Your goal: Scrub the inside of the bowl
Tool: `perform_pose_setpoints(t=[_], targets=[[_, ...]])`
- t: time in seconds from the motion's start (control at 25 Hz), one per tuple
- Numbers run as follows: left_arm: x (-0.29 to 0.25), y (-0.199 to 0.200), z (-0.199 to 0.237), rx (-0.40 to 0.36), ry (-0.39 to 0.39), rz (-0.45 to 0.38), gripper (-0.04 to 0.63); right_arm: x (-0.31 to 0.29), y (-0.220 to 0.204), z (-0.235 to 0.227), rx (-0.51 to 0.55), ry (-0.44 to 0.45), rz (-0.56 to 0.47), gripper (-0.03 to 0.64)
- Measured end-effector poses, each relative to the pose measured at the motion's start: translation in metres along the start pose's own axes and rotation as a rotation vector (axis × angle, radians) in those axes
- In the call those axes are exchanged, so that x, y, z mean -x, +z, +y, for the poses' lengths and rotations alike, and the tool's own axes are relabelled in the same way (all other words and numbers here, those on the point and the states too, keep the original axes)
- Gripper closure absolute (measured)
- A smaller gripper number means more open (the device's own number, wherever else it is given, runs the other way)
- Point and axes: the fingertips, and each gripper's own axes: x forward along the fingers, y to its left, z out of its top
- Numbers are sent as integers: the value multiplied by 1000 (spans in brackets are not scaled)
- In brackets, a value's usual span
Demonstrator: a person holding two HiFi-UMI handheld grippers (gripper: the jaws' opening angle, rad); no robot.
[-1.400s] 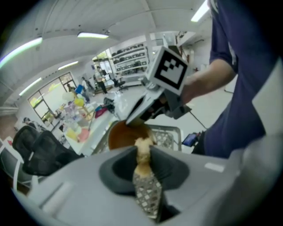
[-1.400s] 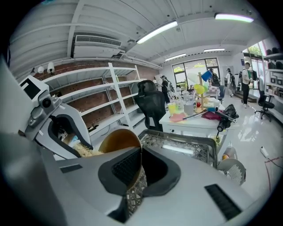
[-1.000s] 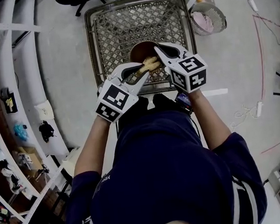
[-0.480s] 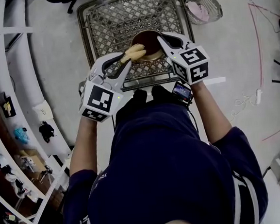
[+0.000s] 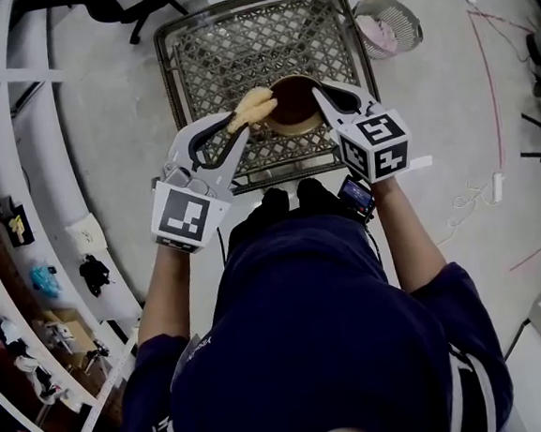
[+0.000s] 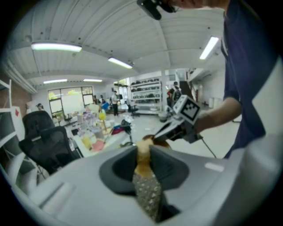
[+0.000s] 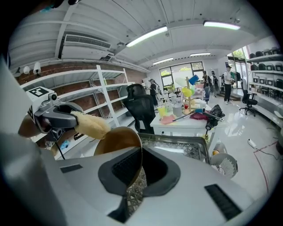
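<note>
Where the bowl sits: the brown bowl [image 5: 289, 107] is over the near half of the mesh table [image 5: 227, 45], mouth up. From the head view I cannot tell whether it rests on the mesh or hangs just above it.
Right gripper: the right gripper [image 7: 138, 164] is closed down on the bowl's near-right rim, with the wall pinched between its jaws, one inside and one outside.
Left gripper: the left gripper [image 6: 142, 155] is clamped tight on a yellow sponge [image 5: 251, 107], which stands out past the jaw tips.
Sponge to bowl: the sponge lies just to the left of the bowl's left rim, outside the hollow. It is probably not touching, though the right gripper view leaves that unsure.
Long axis: the sponge's length runs on from the left gripper, pointing up and to the right toward the bowl's mouth.
Nearer hand: the left, with the sponge's free end leading. The right hand only steadies.
Step in hand: judged to be between strokes, sponge out of the bowl.
Next move calls for: carrying the sponge rightward over the rim and down onto the inner wall.
Risk: pressing on the left side could tip the bowl about its single pinch on the right.
</note>
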Motion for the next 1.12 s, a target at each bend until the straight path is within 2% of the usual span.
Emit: perform_pose_setpoints(t=[0.04,0.12,0.2,0.36,0.44,0.56,0.68,0.8,0.88,0.96,1.04,1.12], targets=[[2,3,6,25,19,-34,518,0,2,6,2,6,-4,601],[6,8,22,140,43,-105,518,0,6,17,-12,24,-17,601],[10,7,36,246,20,-151,518,2,11,27,-31,45,-32,601],[15,8,40,325,-55,-211,518,5,22,51,-14,91,-48,601],[22,7,41,395,-85,-255,518,5,26,61,-21,119,-51,601],[37,-5,44,448,-89,-280,518,5,30,62,-36,114,-55,601],[55,-18,39,447,-90,-269,520,6,35,49,-57,73,-61,601],[70,-21,29,390,-83,-273,520,7,45,36,-71,25,-75,601],[81,-6,20,320,-76,-334,520,6,52,32,-63,-10,-82,601],[88,9,7,274,-116,-390,520,4,60,36,-39,-22,-90,602],[84,10,-4,232,-150,-377,519,0,68,51,-8,0,-101,601],[72,5,-5,191,-134,-320,519,-2,74,67,13,34,-113,601]])
